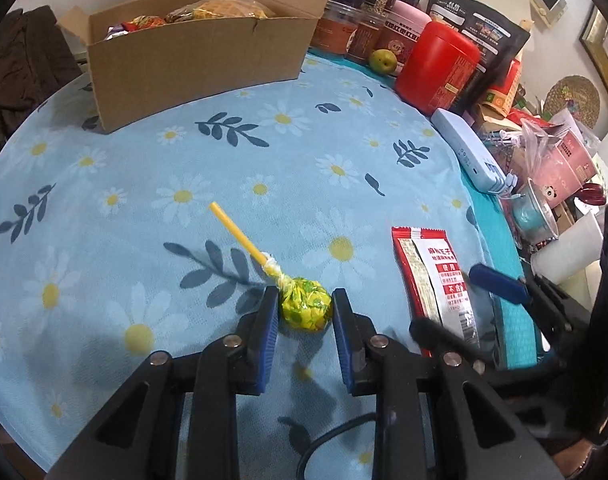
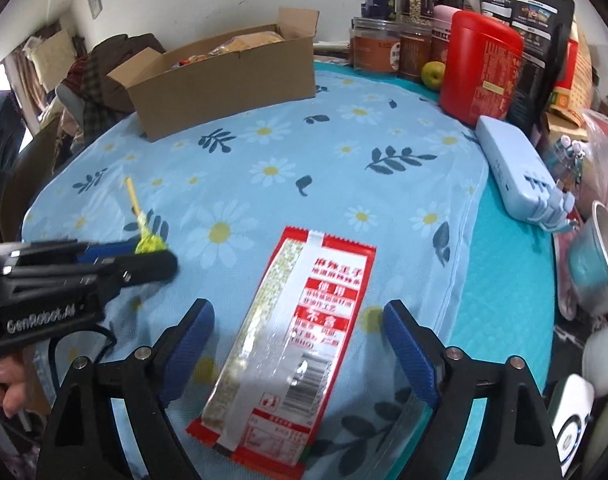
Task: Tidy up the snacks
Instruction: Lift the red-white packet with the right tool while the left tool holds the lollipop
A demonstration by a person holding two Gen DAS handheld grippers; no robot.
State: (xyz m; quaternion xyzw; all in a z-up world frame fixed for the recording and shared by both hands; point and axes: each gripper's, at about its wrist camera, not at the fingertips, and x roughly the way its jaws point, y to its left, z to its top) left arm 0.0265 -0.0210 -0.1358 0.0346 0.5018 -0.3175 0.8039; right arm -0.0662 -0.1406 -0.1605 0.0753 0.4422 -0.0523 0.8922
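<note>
both jaws open, left gripper (image 1: 304, 300) around lollipop (image 1: 305, 309), daisy tablecloth (image 1: 144, 168), cluttered edge

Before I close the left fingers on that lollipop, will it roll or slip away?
The lollipop has a round head, so it could turn under the fingers; its yellow stick lying flat on the cloth should limit rolling. The crinkled wrapper looks a bit slick. It is probably light, so a gentle squeeze should do.

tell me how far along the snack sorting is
Done: the cardboard box already holds several snacks. In hand: the left claw brackets the lollipop on the cloth, not visibly clamped; the right claw is open around the red packet. Left: both still need boxing.
</note>
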